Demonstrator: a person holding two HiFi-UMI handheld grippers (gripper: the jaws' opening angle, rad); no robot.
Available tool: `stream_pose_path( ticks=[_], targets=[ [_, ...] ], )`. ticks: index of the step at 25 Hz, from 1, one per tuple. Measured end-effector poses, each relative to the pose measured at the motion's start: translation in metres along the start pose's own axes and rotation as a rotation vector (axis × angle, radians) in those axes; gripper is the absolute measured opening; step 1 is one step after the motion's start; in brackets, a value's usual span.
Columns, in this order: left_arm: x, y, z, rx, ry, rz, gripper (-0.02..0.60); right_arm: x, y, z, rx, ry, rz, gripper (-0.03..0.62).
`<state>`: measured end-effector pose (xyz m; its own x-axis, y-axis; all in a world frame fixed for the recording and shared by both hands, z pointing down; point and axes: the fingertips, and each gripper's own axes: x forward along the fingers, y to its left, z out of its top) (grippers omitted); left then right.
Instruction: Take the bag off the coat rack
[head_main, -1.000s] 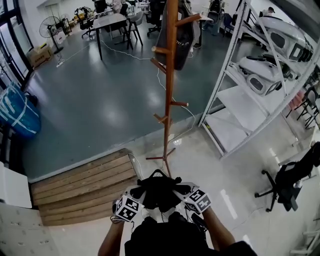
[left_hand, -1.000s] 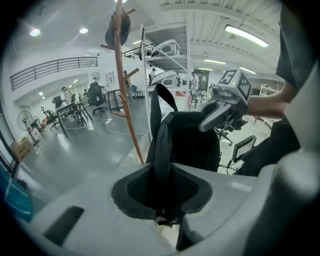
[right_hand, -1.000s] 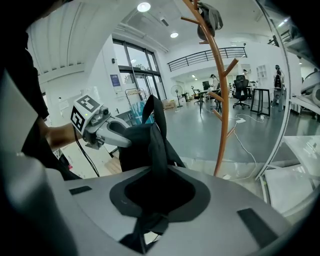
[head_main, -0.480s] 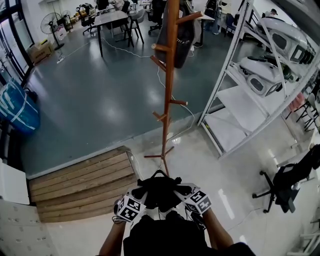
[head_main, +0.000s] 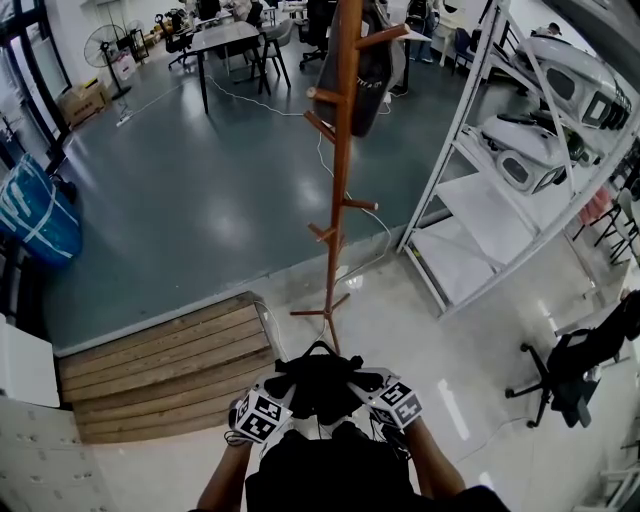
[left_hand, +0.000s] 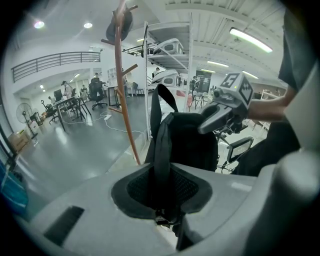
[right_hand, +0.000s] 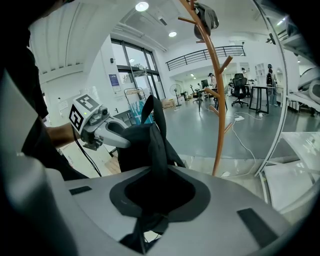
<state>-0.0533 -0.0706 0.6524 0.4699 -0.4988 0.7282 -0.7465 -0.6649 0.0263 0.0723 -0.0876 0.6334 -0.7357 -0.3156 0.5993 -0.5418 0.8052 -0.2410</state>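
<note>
A black bag (head_main: 318, 385) hangs between my two grippers close to my body, off the wooden coat rack (head_main: 337, 200) that stands just ahead. My left gripper (head_main: 285, 388) is shut on one black strap (left_hand: 162, 150), which runs down into its jaws. My right gripper (head_main: 358, 384) is shut on another part of the bag (right_hand: 145, 145), with fabric pinched in its jaws. Each gripper view shows the other gripper across the bag. A second dark item (head_main: 370, 70) still hangs on an upper peg of the rack.
White metal shelving (head_main: 520, 150) holding white casings stands to the right of the rack. A wooden ramp (head_main: 170, 370) lies at the left, a black office chair (head_main: 570, 370) at the right. A blue bag (head_main: 35, 215) and a table (head_main: 225, 45) are further off.
The head view has shifted slightly. Both grippers and the bag stay where they were.
</note>
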Motion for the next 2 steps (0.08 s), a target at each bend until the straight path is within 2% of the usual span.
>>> stream_pose_path(
  ticks=[2],
  targets=[
    [0.0002,0.0001,-0.0001,-0.001,-0.001,0.000,0.077,0.0007,0.0001,-0.0009,0.001,0.001,0.003,0.067]
  ],
)
